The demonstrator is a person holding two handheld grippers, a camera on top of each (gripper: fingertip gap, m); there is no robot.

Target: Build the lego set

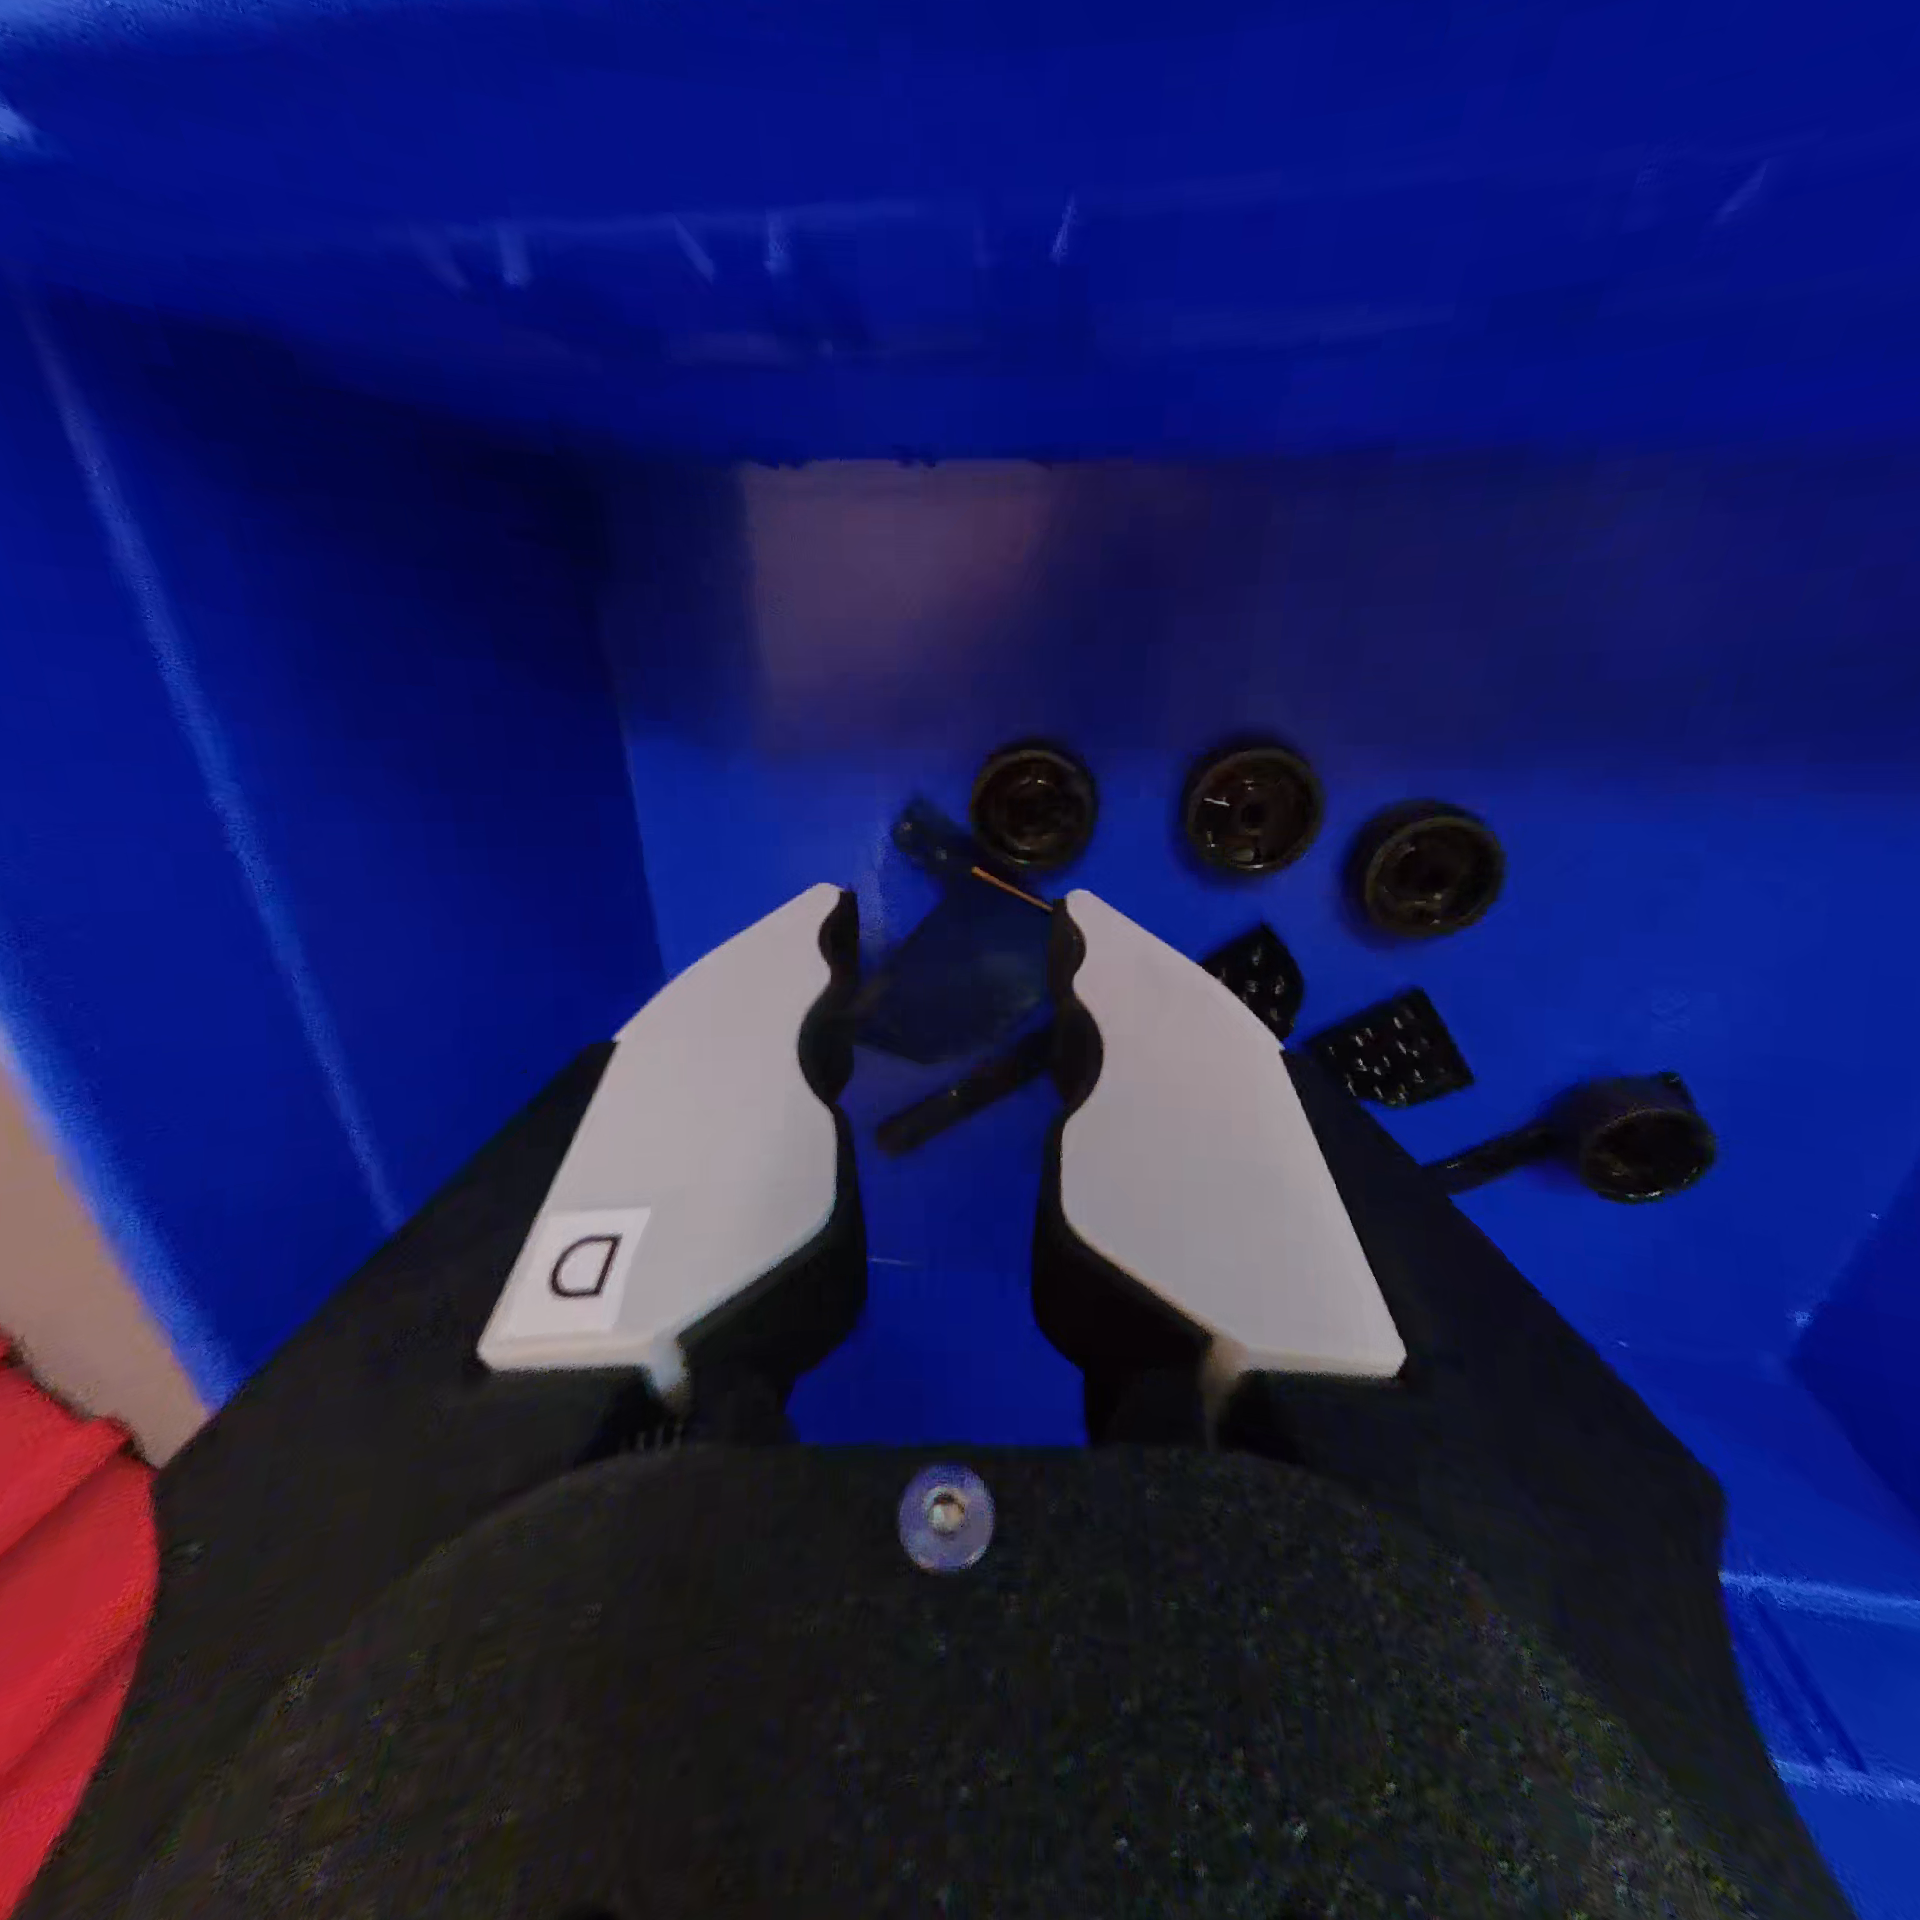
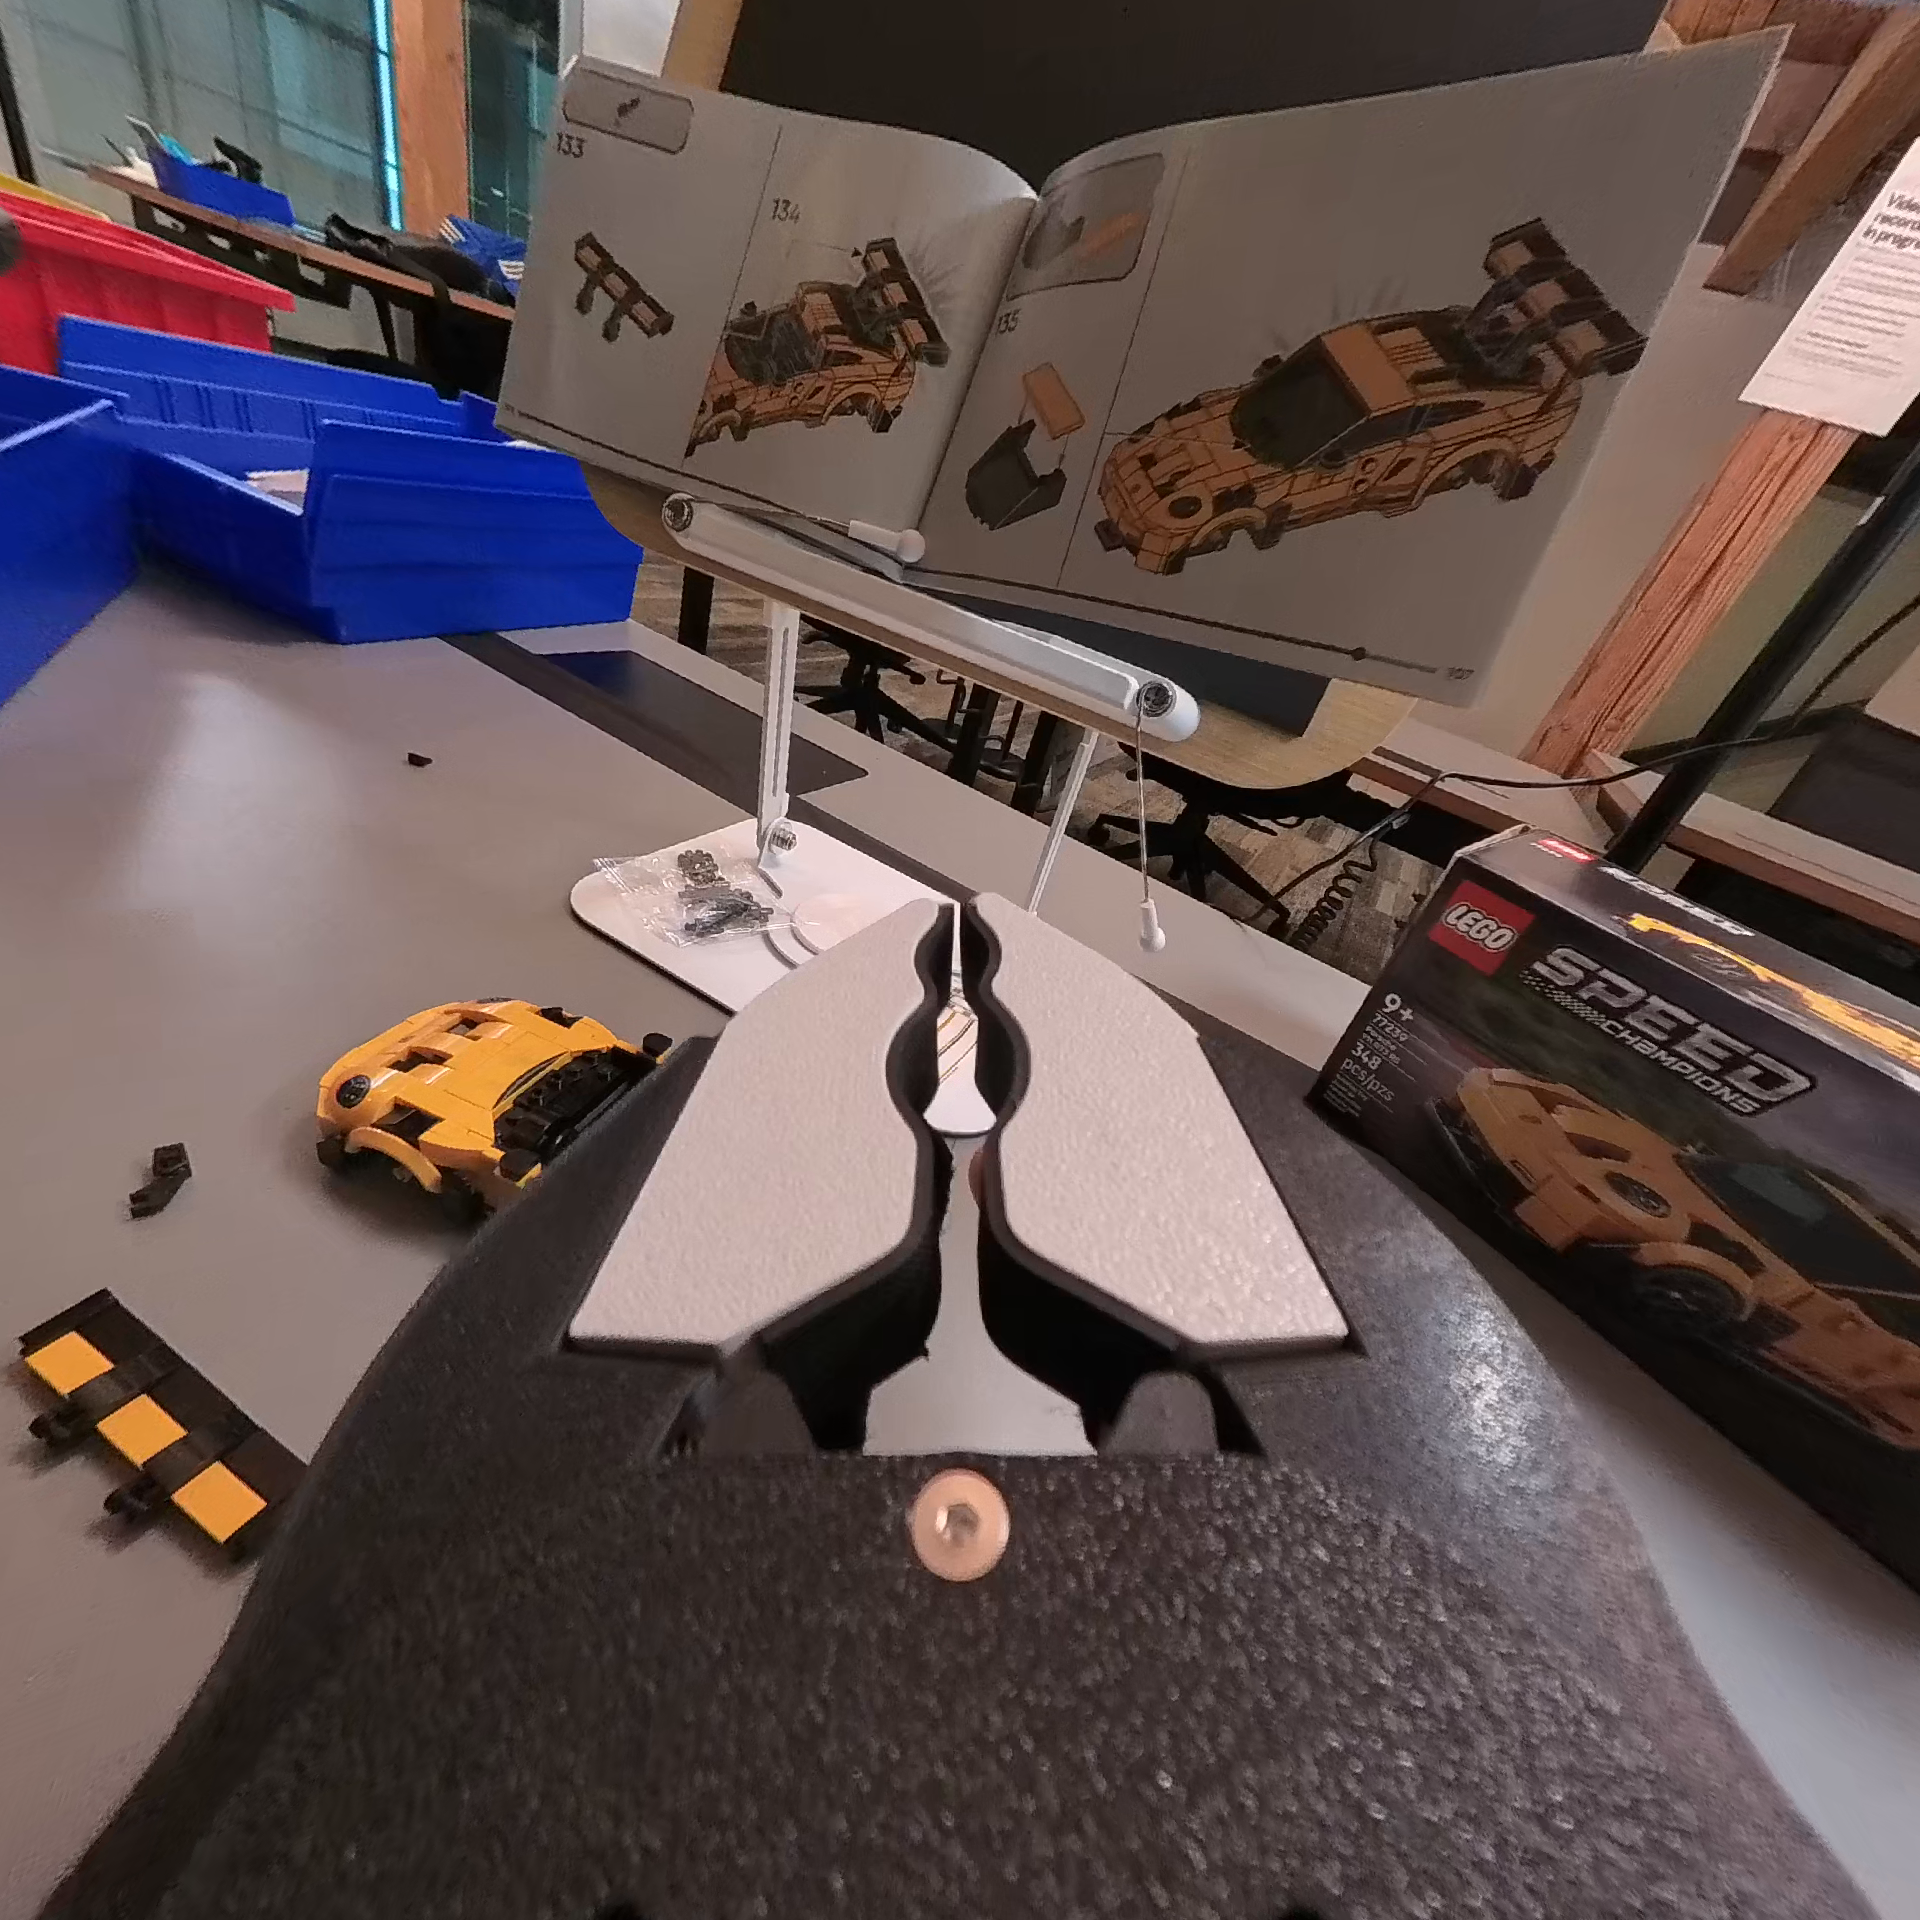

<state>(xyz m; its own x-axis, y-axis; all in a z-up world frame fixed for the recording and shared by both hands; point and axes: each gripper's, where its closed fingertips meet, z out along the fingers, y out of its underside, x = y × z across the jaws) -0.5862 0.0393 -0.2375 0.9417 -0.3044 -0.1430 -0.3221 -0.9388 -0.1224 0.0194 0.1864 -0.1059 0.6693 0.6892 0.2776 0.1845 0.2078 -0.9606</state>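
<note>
In the left wrist view my left gripper [image 1: 954, 904] is inside a blue bin [image 1: 416, 623]. Its jaws stand a little apart, closed on a dark translucent piece [image 1: 951, 977] that fills the gap between the tips. My right gripper [image 2: 961, 914] is shut and empty, held above the grey table [image 2: 260, 831]. A part-built yellow car [image 2: 468, 1081] sits on the table to its left. A black and yellow striped wing assembly [image 2: 145, 1423] lies at the near left, and a small black piece [image 2: 161, 1164] lies between it and the car.
On the bin floor lie three black wheels [image 1: 1252, 808], a fourth wheel on an arm [image 1: 1642, 1143], two black studded plates [image 1: 1392, 1049] and a black rod [image 1: 956, 1101]. An open instruction booklet [image 2: 1143, 364] rests on a white stand [image 2: 665, 925]. The set's box [image 2: 1662, 1143] is right; blue bins [image 2: 364, 499] far left. Spacing between my two grippers at the tips: around 65 cm.
</note>
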